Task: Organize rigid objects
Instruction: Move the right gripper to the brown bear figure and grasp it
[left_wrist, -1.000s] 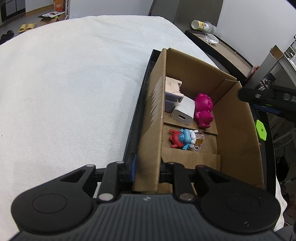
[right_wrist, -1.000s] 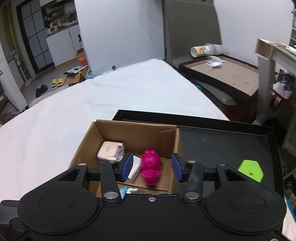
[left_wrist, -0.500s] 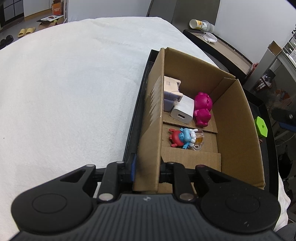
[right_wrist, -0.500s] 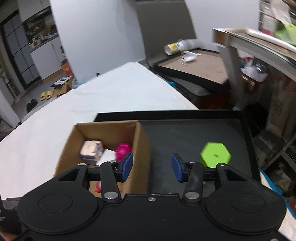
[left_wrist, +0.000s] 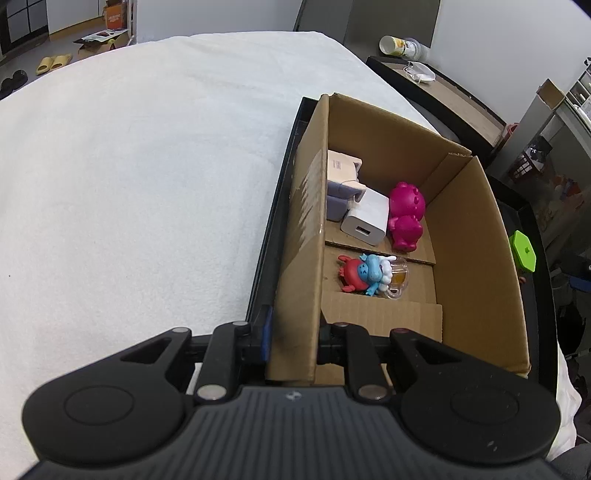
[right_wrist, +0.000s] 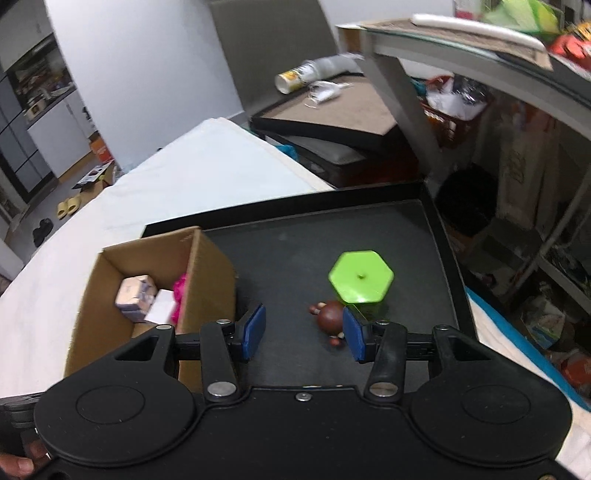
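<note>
The left gripper (left_wrist: 291, 343) pinches the cardboard box (left_wrist: 476, 258) by its near wall. The right gripper (right_wrist: 303, 332) hovers over the black tray (right_wrist: 295, 258), jaws spread, near a brown figure (right_wrist: 330, 317) and green hexagon (right_wrist: 360, 277).

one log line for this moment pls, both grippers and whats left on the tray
left gripper: shut on cardboard box wall | right gripper: open, empty, over black tray | left out: green hexagon piece, brown figure

- We see a plain brown cardboard box (left_wrist: 476, 236).
- We see a magenta figure (left_wrist: 405, 215).
- We see a lime-green hexagon (right_wrist: 361, 277).
- We see a black tray (right_wrist: 295, 254).
</note>
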